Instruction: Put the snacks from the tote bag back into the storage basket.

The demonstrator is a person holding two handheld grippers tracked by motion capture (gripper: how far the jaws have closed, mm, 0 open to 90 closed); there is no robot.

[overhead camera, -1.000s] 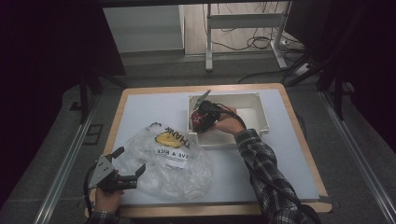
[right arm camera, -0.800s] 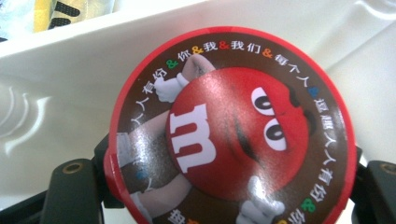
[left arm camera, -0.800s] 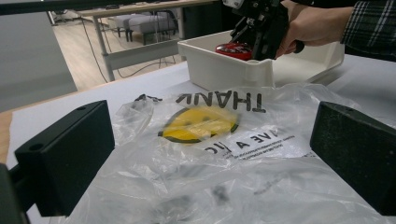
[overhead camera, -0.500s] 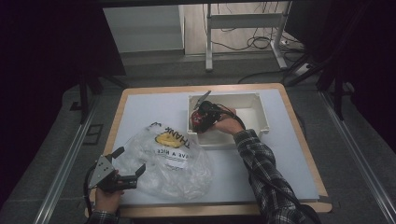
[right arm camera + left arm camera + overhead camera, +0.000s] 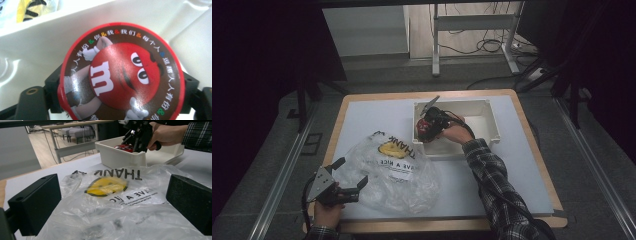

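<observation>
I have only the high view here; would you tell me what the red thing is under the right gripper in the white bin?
Observer: The right gripper view shows a round, red-rimmed M&M's tub, with the red candy character printed on its lid.
Operator: Is it gripped?
Observer: It sits between the jaws of the right gripper, which have just been opening. The lid hides whether they press on it.
Operator: And what does the left side show?
Observer: In the left gripper view, the left gripper has its jaws wide open. The clear plastic bag, printed with a yellow smiley face, lies between them.
</observation>
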